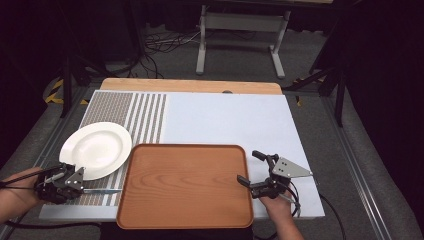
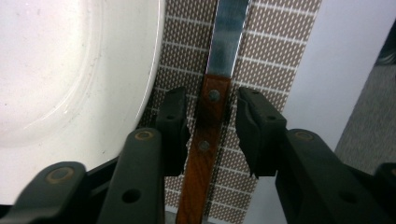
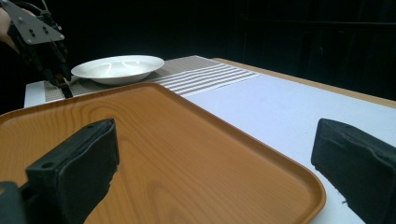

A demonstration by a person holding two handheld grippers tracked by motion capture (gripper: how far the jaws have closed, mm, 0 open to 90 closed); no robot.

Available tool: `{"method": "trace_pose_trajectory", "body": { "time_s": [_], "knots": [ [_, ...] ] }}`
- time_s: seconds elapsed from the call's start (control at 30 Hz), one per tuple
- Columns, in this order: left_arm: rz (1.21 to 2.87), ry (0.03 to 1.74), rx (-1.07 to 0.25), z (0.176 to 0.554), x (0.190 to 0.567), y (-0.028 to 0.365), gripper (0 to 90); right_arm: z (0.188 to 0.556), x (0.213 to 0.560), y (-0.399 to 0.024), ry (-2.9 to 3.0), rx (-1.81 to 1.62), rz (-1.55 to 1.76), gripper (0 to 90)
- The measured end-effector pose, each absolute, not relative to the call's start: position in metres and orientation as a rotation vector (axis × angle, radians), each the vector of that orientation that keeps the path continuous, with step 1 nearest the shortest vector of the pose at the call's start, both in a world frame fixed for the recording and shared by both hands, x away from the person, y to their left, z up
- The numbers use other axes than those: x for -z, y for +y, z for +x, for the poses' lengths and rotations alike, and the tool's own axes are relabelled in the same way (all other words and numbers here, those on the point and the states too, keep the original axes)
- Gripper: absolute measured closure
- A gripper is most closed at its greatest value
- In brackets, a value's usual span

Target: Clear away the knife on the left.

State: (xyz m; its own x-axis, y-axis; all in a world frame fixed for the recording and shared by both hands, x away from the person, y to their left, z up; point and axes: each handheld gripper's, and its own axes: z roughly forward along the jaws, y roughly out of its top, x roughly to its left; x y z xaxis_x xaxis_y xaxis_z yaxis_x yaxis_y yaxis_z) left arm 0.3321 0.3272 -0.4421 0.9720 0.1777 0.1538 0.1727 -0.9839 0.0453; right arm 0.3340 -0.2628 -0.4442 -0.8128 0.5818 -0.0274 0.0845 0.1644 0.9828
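A knife with a wooden handle (image 2: 204,140) and steel blade (image 2: 228,37) lies on the brown patterned placemat (image 2: 268,51), beside the white plate (image 2: 70,70). My left gripper (image 2: 211,100) is open, its jaws standing either side of the handle with a small gap on each side. In the high view the knife (image 1: 101,191) lies at the front left, with the left gripper (image 1: 80,183) at its handle end. My right gripper (image 1: 249,167) is open wide at the right edge of the wooden tray (image 1: 184,185), straddling the rim of the tray (image 3: 163,140).
The white plate (image 1: 95,149) sits on the striped placemat (image 1: 107,107), just left of the tray. Pale table surface (image 1: 230,120) stretches behind the tray. Beyond the table are a grey floor, cables and a desk frame (image 1: 242,35).
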Motion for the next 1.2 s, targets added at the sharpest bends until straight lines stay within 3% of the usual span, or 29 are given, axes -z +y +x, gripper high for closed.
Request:
{"method": "trace_pose_trajectory", "body": {
  "time_s": [0.33,0.77,1.2],
  "knots": [
    [3.141,0.131,-0.228,0.336,0.444,0.323,76.9,0.334,0.444,-0.263,2.048,-1.694,0.632,1.6],
    [3.172,0.089,-0.262,0.332,0.443,0.321,77.9,0.334,0.444,-0.264,2.045,-1.703,0.636,1.6],
    [3.1,0.186,-0.278,0.325,0.42,0.325,77.9,0.334,0.444,-0.264,2.036,-1.711,0.642,1.6]
  ]
}}
